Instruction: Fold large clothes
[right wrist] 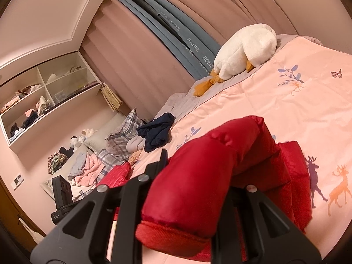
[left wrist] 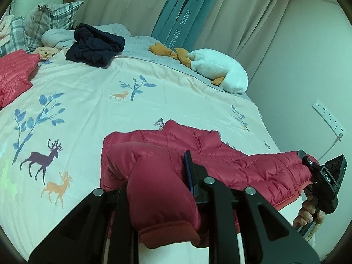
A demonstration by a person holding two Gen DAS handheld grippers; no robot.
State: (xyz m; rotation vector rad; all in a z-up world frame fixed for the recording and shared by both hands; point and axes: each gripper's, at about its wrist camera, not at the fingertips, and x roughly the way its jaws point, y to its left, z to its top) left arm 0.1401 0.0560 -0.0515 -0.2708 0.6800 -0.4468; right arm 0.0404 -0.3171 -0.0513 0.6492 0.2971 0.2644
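Sleeves first, since that's where both grippers are busy. Left gripper point(left wrist: 158, 189) is clamped on 1 sleeve of the red puffer jacket point(left wrist: 220, 154), with the ribbed cuff point(left wrist: 169, 233) bunched between its fingers and hanging toward 6 o'clock. The jacket body lies on the bed point(left wrist: 88, 83), spread from the middle of the left wrist view out toward 3 o'clock, where the right gripper point(left wrist: 305, 160) grips the other sleeve end with a hand point(left wrist: 308, 215) under it.

In the right wrist view, that right gripper point(right wrist: 191, 189) is closed on its own sleeve, cuff point(right wrist: 171, 231) at 6 o'clock, with the rest of the jacket point(right wrist: 292, 171) on the deer-print duvet point(right wrist: 297, 114) toward 3 o'clock.

Up around 11 to 12 o'clock in the left view there's a dark navy garment point(left wrist: 94, 46), and a white plush goose point(left wrist: 220, 70) at 1 o'clock.
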